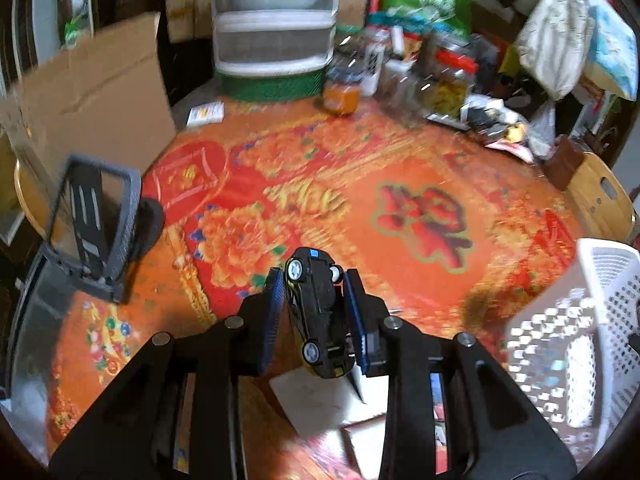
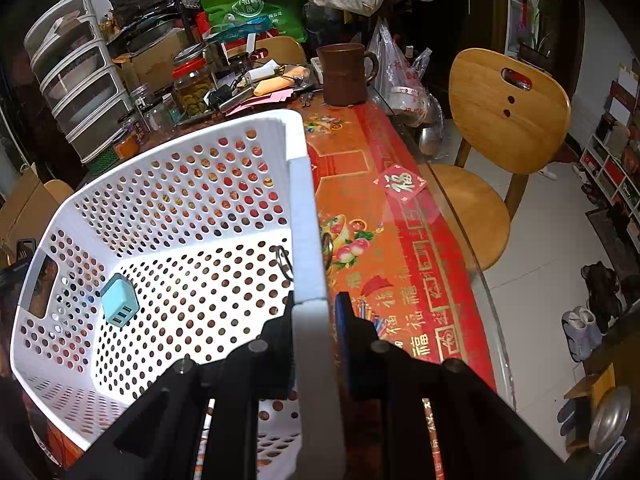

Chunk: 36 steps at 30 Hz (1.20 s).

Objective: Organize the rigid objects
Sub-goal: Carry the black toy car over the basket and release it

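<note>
Pinching a toy car point(image 1: 320, 312), left hand-held gripper point(image 1: 314, 312); charger point(image 2: 119, 305) seen only from right

福 on red diamond sticker point(image 2: 401, 182); repeated 福 along red tablecloth point(image 2: 416, 292) border

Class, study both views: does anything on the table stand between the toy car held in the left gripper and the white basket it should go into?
Nothing visible does. The toy car sits clamped in the left gripper; only bare tablecloth separates it from the white basket. The right gripper grips the basket's rim.
</note>
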Motion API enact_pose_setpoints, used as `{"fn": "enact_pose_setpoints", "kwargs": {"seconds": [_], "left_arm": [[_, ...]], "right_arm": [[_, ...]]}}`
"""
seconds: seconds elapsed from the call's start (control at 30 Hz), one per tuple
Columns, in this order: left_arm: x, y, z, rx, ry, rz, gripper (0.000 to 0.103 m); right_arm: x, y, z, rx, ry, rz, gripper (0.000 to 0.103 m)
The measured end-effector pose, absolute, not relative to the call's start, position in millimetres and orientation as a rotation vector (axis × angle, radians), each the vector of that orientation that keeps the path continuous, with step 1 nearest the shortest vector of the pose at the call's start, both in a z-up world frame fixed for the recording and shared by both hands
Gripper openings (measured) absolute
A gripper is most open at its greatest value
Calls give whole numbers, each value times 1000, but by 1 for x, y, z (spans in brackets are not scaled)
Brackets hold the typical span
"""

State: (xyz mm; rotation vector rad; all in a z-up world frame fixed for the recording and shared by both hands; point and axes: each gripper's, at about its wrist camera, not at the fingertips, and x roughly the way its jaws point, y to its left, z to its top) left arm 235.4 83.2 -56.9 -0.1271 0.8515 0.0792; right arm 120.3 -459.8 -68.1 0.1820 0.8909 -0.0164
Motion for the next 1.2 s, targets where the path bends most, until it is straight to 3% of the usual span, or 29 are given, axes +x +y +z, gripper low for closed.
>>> {"fn": "enact_pose_setpoints", "kwargs": {"seconds": [0.47,0.73,1.2], "left_arm": [[156,-67,32,69,693,-188,28],[128,-147,8,195,747,-291,28],[141,-153,-22,244,782,-296,29]], "right_arm": [[121,-460,-69,176,891,-22,15],[121,-460,-69,173,894,-25,15],[118,-460,-70,175,895,-25,15]]}}
